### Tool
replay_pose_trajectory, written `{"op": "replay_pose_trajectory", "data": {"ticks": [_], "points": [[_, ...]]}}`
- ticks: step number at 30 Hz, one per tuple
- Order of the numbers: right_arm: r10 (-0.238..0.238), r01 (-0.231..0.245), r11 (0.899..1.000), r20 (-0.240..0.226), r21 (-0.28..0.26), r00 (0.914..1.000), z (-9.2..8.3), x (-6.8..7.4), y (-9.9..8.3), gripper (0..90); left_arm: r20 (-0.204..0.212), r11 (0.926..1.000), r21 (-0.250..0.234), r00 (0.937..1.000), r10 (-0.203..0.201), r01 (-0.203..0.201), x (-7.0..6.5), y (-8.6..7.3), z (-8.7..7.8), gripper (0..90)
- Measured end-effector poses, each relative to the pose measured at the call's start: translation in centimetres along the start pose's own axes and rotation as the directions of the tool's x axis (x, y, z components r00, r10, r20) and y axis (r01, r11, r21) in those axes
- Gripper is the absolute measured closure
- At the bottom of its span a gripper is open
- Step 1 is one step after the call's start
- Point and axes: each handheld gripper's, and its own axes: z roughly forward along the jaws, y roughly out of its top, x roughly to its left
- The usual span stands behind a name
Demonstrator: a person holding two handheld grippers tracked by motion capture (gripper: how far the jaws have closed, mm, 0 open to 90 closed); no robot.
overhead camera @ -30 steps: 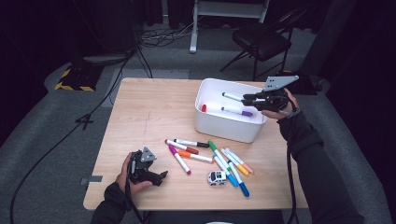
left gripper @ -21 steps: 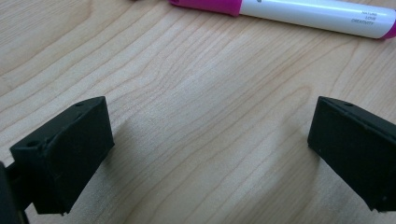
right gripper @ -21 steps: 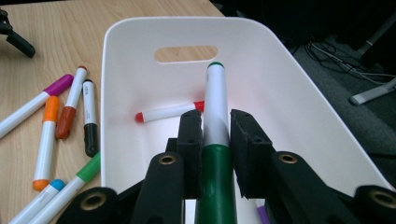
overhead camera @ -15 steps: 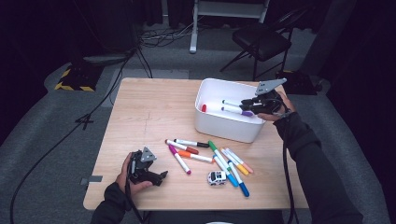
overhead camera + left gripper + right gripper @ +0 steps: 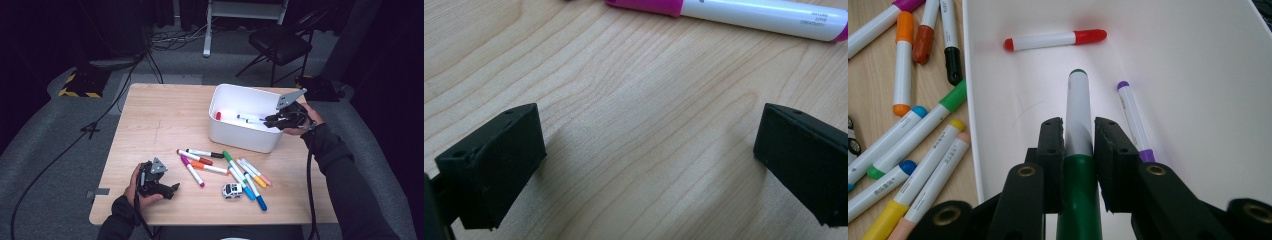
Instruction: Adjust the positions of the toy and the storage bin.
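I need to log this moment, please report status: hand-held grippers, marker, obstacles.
Right hand-held gripper shut on green marker, over white bin. Left hand-held gripper open, low over table. Red marker, purple marker already in bin; drop path free.

The pink-capped marker [image 5: 744, 12] lying on the worktop [image 5: 634, 125] carries small grey print on its white barrel reading "NATURE", "LOVE", "CREATIVITY", while the print on the yellow-capped marker [image 5: 923, 165] beside the bin is too small to read.

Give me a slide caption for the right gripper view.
Right gripper holds a green marker over the white bin.
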Motion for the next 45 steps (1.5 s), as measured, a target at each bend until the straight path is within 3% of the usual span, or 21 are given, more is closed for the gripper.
{"op": "replay_pose_trajectory", "data": {"ticks": [8, 15, 18, 26, 32, 37, 45], "points": [[0.041, -0.041, 0.999, 0.005, 0.010, 0.9992, -0.5, -0.2, -0.7, 74.3, 0.000, 1.0000, 0.000, 1.0000, 0.000, 0.000, 0.0, 0.0, 0.0, 0.3], [0.040, -0.040, 0.999, 0.003, -0.033, 0.9992, -0.9, -0.1, -1.1, 72.3, 0.003, 0.9999, 0.007, 0.9999, -0.013, 0.013, -0.1, 0.0, 0.0, 0.3], [0.064, -0.064, 0.995, 0.005, -0.073, 0.9979, -1.3, 0.0, -1.3, 70.6, -0.001, 1.0000, 0.002, 1.0000, -0.007, 0.007, -0.1, 0.0, 0.0, 0.3], [0.106, -0.101, 0.968, 0.007, -0.229, 0.9944, -3.8, 1.2, -2.4, 64.6, 0.000, 1.0000, 0.000, 1.0000, 0.000, 0.000, 0.0, 0.0, 0.0, 0.3], [0.106, -0.096, 0.948, 0.015, -0.304, 0.9943, -5.1, 2.8, -3.0, 59.5, -0.001, 1.0000, 0.004, 1.0000, -0.006, 0.006, -0.1, 0.0, 0.0, 0.3], [0.088, -0.078, 0.925, 0.012, -0.371, 0.9960, -5.8, 4.9, -3.5, 57.4, 0.000, 1.0000, 0.000, 1.0000, 0.000, 0.000, 0.0, 0.0, 0.0, 0.3], [0.043, -0.037, 0.915, 0.005, -0.402, 0.9991, -5.8, 8.0, -4.4, 54.8, 0.002, 0.9999, 0.004, 0.9999, -0.010, 0.010, -0.1, 0.0, 0.0, 0.3]]}}
